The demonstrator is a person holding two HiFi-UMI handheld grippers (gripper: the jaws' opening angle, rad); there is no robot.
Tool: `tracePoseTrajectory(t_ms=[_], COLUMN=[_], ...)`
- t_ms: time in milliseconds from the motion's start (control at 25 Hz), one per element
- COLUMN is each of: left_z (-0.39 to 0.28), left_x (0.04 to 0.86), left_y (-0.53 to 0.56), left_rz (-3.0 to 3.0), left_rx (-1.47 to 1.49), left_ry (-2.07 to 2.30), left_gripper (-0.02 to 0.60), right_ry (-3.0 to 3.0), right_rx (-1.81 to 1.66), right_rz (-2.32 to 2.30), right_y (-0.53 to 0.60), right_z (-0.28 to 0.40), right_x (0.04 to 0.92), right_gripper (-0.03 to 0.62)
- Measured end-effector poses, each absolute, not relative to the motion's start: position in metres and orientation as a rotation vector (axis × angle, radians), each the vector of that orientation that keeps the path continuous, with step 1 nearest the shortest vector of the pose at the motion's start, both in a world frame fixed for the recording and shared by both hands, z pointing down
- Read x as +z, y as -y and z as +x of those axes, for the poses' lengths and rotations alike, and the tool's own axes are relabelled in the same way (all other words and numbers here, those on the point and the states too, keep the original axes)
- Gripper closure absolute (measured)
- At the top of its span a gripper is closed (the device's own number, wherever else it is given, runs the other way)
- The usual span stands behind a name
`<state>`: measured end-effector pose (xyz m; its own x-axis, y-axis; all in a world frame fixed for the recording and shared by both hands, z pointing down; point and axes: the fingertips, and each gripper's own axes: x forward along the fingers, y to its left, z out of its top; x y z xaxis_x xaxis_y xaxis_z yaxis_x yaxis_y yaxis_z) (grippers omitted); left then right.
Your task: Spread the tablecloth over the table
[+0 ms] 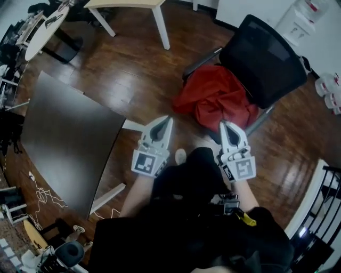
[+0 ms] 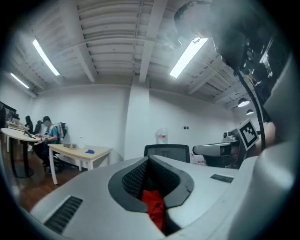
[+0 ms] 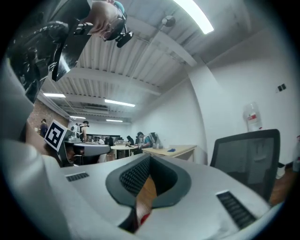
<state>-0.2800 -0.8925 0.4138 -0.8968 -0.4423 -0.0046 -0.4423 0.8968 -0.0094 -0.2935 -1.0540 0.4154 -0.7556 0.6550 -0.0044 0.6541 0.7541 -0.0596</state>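
The room is an office with a dark wooden floor (image 1: 133, 80) and long lamps (image 2: 187, 56) on a white ceiling. At the left of the head view stands the bench (image 1: 64, 138), a big dark top on white legs, with bare surface. A pale wooden table (image 1: 128, 4) and a round white table (image 1: 42, 29) stand farther away, at the top edge of that view. In the left gripper view, a seated person (image 2: 47, 133) is at a desk near the far wall.

A black office chair (image 1: 266, 58) stands to the right of the bench, well apart from it. The tablecloth (image 1: 216, 98) is red and lies crumpled in a heap on the seat of this chair; it is not on the bench.

The person holds both grippers side by side, pointing toward the chair. The left gripper (image 1: 166, 122) has its tip near the left lower edge of the cloth, but apart from it. Its jaws are pressed together and they pinch nothing; in its own view, a piece of the red cloth shows through the slit below them. The right gripper (image 1: 226, 128) has its tip just beside the lower edge of the heap. Its jaws are also pressed together with nothing between them, and through the slit mostly the floor is visible, with a small bit of red.
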Motion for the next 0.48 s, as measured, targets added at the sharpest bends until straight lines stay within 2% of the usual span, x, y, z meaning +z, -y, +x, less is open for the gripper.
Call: tracePoseTrajectory(t_ms=[160,480], left_z=[-0.336,-0.451], left_x=[0.458,0.523], left_y=[0.930,1.022], left_rz=[-1.013,-1.457], left_rx=[-0.017,-0.083], left_ry=[-3.112,-3.093], left_gripper=[0.588,0.588], right_ry=[2.925,2.860], right_rx=[0.138,0.161], right_rz=[-0.815,-0.548], right_y=[1.089,1.157], right_z=[-0.329,-0.423], right_x=[0.449,0.522], right_gripper=[0.589,0.590])
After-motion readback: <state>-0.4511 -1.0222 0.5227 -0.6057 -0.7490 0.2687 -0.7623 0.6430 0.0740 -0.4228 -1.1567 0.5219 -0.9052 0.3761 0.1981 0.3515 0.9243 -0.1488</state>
